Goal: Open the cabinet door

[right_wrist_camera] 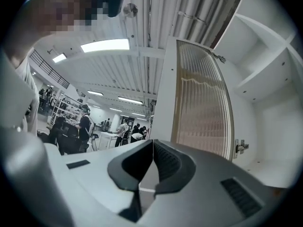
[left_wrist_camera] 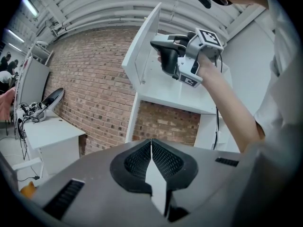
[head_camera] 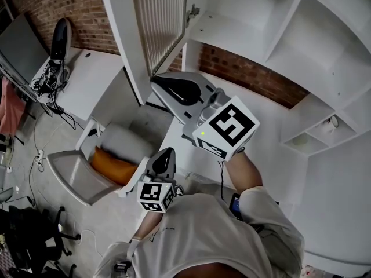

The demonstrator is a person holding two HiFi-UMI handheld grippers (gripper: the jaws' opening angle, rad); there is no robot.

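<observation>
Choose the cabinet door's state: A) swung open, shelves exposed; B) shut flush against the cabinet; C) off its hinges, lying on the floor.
A: the ribbed-glass cabinet door stands swung out on its hinge, with the white shelves exposed behind it.

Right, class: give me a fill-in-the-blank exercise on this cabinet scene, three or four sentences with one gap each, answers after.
1. The door of the cabinet stands ___.
2. The wall behind it is built of ___.
3. The jaws of the left gripper and the right gripper are both ___, with nothing between them.
4. The cushion on the chair is ___.

Missing words: open; brick; shut; orange.
</observation>
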